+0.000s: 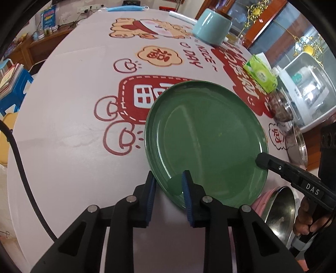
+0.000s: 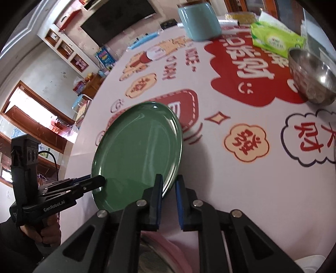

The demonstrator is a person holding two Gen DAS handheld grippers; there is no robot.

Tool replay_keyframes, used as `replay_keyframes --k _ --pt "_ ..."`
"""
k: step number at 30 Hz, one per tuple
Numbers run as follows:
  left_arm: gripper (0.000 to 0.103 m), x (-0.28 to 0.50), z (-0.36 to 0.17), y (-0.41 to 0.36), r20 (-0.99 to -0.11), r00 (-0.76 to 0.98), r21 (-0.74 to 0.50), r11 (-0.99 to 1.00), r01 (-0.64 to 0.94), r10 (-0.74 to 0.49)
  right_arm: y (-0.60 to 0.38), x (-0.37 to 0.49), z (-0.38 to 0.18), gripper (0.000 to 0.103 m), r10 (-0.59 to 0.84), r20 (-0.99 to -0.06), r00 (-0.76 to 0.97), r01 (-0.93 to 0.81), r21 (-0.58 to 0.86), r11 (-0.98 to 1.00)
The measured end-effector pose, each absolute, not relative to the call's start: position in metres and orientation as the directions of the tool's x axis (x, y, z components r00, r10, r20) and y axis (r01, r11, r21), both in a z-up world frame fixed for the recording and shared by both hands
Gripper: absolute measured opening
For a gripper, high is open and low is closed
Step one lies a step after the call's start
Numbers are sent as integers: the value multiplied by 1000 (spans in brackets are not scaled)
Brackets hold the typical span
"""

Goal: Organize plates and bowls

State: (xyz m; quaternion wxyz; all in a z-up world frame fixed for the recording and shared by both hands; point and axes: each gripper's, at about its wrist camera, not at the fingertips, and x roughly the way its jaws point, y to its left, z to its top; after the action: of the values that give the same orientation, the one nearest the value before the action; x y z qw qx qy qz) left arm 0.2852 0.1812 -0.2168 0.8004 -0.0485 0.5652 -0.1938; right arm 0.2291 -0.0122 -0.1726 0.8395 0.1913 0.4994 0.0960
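A green plate is held over the pink printed tablecloth, with both grippers on its near rim. My left gripper is shut on the rim's near-left part, which sits between the blue pads. My right gripper is shut on the near-right rim; its black tip shows in the left wrist view. The left gripper appears in the right wrist view, with a hand on its grip. Below the plate, a steel bowl rests in a pink dish.
A teal pot stands at the far side, with a green tissue pack near it. Another steel bowl and a steel lid sit along the right edge. A blue face mask lies at the far end.
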Motion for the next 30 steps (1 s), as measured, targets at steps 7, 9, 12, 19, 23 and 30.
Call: replay_keyframes --k 7,9,12,19,23,30 --pt "23 279 -199 192 -864 337 -311 923 226 -373 -7 224 -158 12 360 -758 545 6 432 902" --pt "23 276 -194 193 -859 349 -311 923 228 -375 -5 220 -151 12 356 -747 561 -1 429 903" --pt "23 273 -185 197 -851 363 -311 922 232 -379 -2 215 -143 12 358 -734 577 -11 431 902" --pt "23 259 -160 206 -824 411 -313 918 243 -390 4 205 -125 12 358 -706 611 -32 430 902" --pt "23 249 -146 207 -813 431 -306 916 259 -393 5 196 -114 12 354 -693 628 -36 429 903" --pt "23 232 -124 206 -790 455 -304 907 291 -411 2 176 -98 12 338 -669 662 -23 433 901"
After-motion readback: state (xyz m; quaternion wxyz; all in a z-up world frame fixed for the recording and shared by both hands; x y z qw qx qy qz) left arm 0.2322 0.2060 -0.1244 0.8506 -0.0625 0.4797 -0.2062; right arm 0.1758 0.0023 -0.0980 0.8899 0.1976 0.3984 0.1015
